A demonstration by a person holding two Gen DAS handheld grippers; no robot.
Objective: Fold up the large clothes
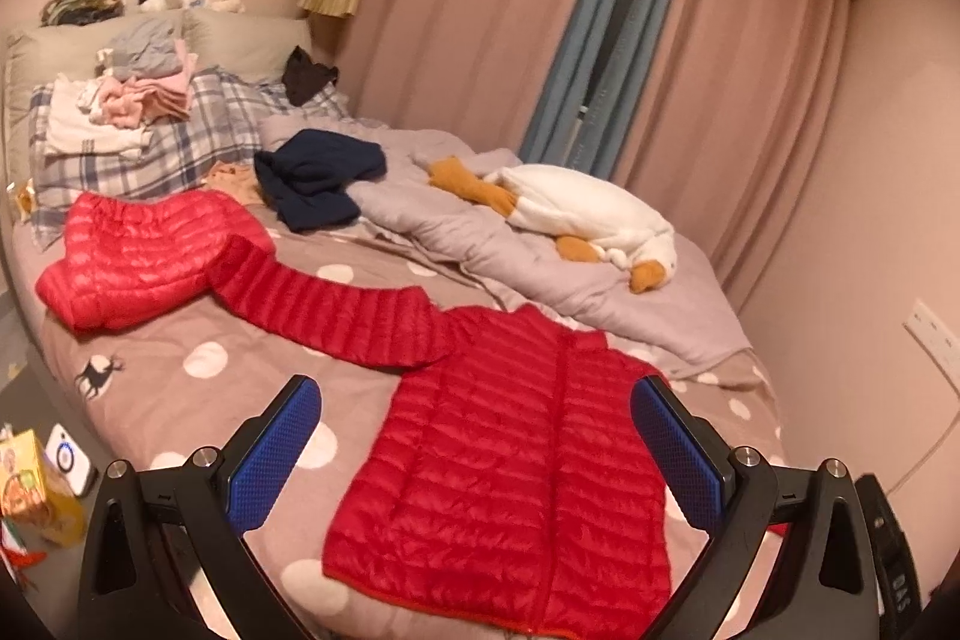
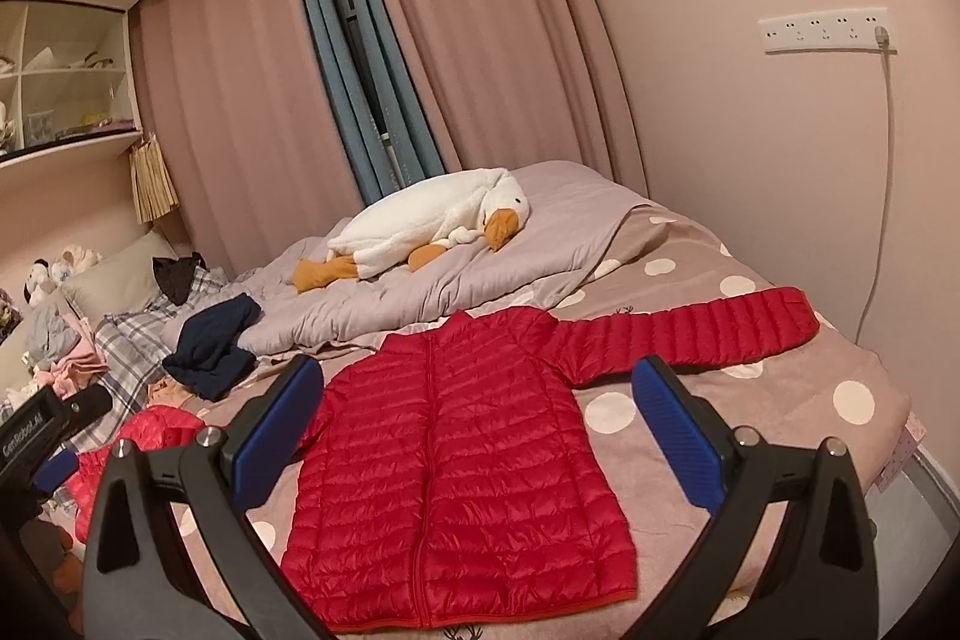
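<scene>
Jacket (image 2: 456,460) in red lies zip-up and flat on the spotted bed (image 2: 852,400), sleeves (image 2: 690,334) thrown wide so I can fold them in, which I judge is why my left fingers (image 1: 282,454) and right fingers (image 2: 678,430) hover spread, empty, above its hem

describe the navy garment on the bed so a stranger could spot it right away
Start at the polka-dot bed and find the rumpled grey duvet under the goose plush. The navy garment lies crumpled at the duvet's pillow-side edge, the only dark blue piece, unlike the flat red jacket.
</scene>
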